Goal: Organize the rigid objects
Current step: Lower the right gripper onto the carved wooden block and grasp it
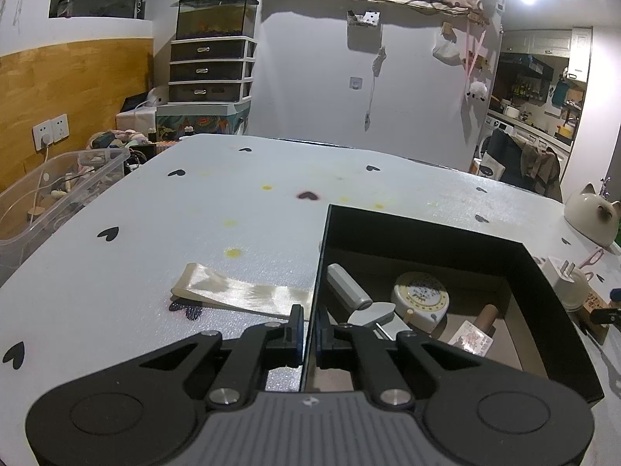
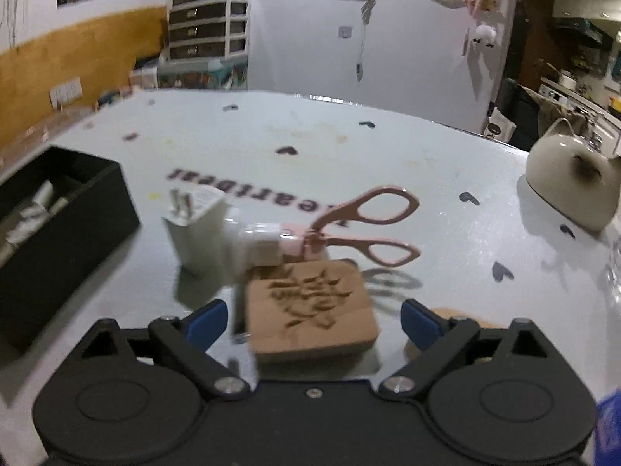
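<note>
Left wrist view: my left tongs (image 1: pixel 309 330) pinch the black box (image 1: pixel 427 244) by its wall. Right wrist view: my right tongs (image 2: pixel 314 320) stand spread around the carved wooden block (image 2: pixel 310 308) on the worktop (image 2: pixel 271 136), pads clear.

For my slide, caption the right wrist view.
Open right gripper straddles a carved wooden block; pink scissors, charger and black box lie beyond.

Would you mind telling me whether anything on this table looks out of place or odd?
Yes: a loose satin ribbon lies on the table beside the black box, soft among rigid items. The tablecloth shows yellow stains. The pink scissors, white charger and wooden block remain outside it.
</note>
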A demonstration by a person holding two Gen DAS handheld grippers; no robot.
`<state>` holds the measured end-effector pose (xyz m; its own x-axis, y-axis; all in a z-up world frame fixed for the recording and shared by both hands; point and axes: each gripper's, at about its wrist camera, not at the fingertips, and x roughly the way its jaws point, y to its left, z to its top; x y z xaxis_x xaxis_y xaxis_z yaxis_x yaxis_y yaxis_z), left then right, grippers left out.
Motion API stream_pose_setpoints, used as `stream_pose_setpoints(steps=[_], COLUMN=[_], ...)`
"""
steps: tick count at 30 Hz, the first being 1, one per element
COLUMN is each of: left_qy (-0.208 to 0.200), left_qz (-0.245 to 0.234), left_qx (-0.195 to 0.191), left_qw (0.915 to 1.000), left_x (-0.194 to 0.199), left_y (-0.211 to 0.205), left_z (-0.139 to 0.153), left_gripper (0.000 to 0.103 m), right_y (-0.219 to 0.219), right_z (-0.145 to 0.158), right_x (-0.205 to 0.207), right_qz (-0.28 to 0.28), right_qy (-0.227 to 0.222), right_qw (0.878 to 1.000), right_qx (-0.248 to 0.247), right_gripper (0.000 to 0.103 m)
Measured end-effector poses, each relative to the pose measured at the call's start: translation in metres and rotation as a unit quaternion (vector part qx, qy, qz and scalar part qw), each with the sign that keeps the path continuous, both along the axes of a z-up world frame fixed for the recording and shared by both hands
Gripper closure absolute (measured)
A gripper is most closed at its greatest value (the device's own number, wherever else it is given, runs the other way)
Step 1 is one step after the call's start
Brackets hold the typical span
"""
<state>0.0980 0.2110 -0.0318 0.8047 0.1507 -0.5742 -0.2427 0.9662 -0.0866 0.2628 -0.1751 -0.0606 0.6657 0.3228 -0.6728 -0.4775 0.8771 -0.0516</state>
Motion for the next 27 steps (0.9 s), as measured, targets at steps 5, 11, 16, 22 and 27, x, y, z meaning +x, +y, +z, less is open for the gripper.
stream_pose_setpoints(steps=[5,11,16,22,27], left_qy=[0.000,-0.002,-0.002,-0.003,-0.004], left_qz=[0.000,-0.001,-0.001,-0.001,-0.001], left_qx=[-0.001,0.001,0.000,0.001,0.001], left_qw=[1.0000,1.0000,1.0000,1.0000,1.0000], left_x=[0.000,0.001,0.001,0.002,0.002], left_y=[0.000,-0.001,-0.001,-0.002,-0.001], left_z=[0.000,0.002,0.002,0.003,0.003], left_gripper=[0.098,0.098,0.098,0.098,0.098], right_y=[0.003,0.011,0.017,0.018,0.015], right_z=[-0.001,-0.002,-0.004,-0.002,0.001], right_x=[0.024,0.042,0.046,0.035,0.018], right_qz=[0.022,0.040,0.046,0.053,0.069], right_qy=[0.039,0.087,0.104,0.113,0.118], right_qw=[0.999,0.995,0.993,0.992,0.989], right_qx=[-0.010,-0.013,-0.030,-0.036,-0.049], right_gripper=[0.011,0.016,0.027,0.027,0.027])
